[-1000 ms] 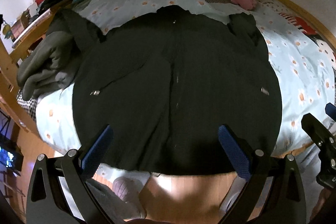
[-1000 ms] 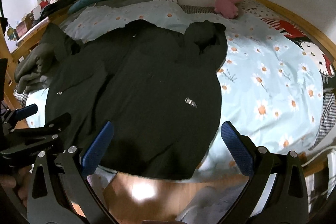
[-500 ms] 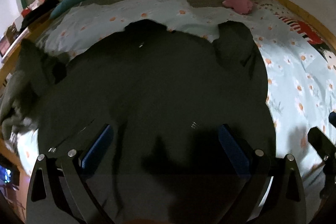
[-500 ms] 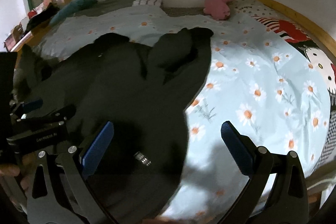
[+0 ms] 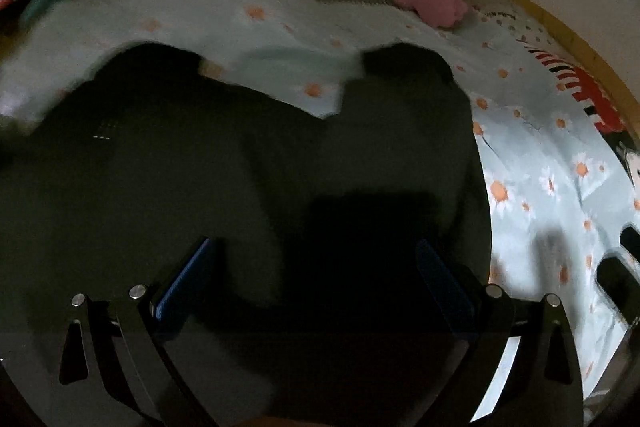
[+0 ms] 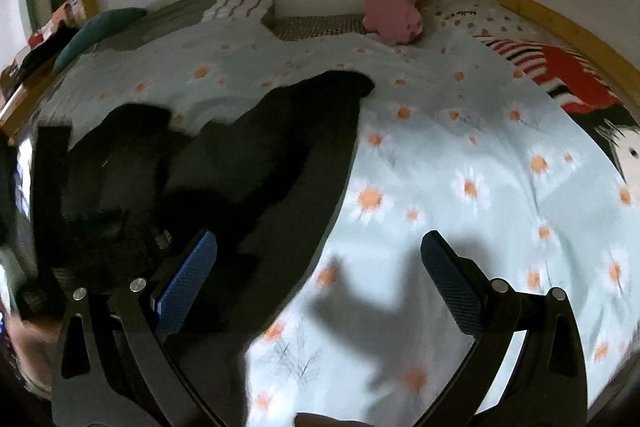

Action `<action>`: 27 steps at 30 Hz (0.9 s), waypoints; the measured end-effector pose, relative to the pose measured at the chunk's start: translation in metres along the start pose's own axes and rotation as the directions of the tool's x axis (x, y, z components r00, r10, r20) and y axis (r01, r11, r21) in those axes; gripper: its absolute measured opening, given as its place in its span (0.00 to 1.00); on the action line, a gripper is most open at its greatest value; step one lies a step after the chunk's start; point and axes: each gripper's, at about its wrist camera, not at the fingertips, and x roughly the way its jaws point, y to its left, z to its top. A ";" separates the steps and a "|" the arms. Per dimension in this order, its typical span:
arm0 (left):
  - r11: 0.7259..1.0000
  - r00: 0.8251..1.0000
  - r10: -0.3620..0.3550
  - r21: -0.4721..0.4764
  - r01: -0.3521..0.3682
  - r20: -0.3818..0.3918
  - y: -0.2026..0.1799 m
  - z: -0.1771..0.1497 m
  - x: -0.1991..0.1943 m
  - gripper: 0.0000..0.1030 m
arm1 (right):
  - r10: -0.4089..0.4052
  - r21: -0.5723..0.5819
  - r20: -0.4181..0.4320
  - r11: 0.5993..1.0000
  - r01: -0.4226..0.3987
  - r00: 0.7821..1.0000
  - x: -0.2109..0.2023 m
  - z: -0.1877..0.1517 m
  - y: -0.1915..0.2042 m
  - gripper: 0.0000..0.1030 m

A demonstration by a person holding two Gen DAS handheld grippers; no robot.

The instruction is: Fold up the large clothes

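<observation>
Both hand-held grippers stand spread with nothing between the blue pads. Left hand-held gripper (image 5: 312, 259) hangs low over the dark jacket (image 5: 208, 187), which fills the centre and lower left of its frame on the daisy-print bed (image 5: 540, 167). Right hand-held gripper (image 6: 318, 259) has the jacket at centre left, its edge just past the left pad. Judging the step as reaching for a grip, each should close on one fabric edge only, not bunched layers
</observation>
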 end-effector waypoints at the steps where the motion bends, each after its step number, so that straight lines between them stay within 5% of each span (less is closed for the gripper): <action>1: 1.000 1.000 -0.019 -0.001 0.019 0.000 -0.006 0.002 0.018 0.95 | 0.014 0.004 0.005 1.000 -0.014 1.000 0.012 0.010 -0.006 0.97; 9: 1.000 1.000 0.021 0.022 -0.021 0.009 -0.021 -0.002 0.067 0.96 | 0.109 0.062 -0.086 0.993 -0.104 0.990 0.160 0.094 -0.036 0.97; 14: 1.000 0.999 0.004 0.025 -0.005 0.039 -0.018 -0.010 0.066 0.96 | 0.195 0.285 -0.249 0.951 -0.121 0.949 0.255 0.105 -0.059 0.98; 19: 1.000 0.999 0.000 0.026 -0.001 0.052 -0.016 -0.012 0.067 0.96 | 0.224 0.308 -0.175 0.937 -0.162 0.959 0.251 0.100 -0.054 0.96; 21: 1.000 0.999 -0.003 0.026 0.002 0.054 -0.016 -0.012 0.067 0.96 | 0.250 0.284 -0.182 0.939 -0.192 0.951 0.246 0.100 -0.053 0.67; 22: 1.000 0.999 -0.005 0.025 0.004 0.053 -0.017 -0.013 0.066 0.96 | 0.279 0.283 -0.190 0.934 -0.219 0.941 0.244 0.100 -0.054 0.33; 23: 1.000 0.999 -0.007 0.026 0.006 0.051 -0.017 -0.013 0.065 0.96 | 0.358 0.317 -0.194 0.904 -0.287 0.913 0.240 0.097 -0.056 0.22; 27: 0.999 0.999 -0.025 0.035 0.024 0.034 -0.017 -0.015 0.056 0.96 | 0.434 0.291 -0.194 0.882 -0.371 0.880 0.222 0.087 -0.048 0.10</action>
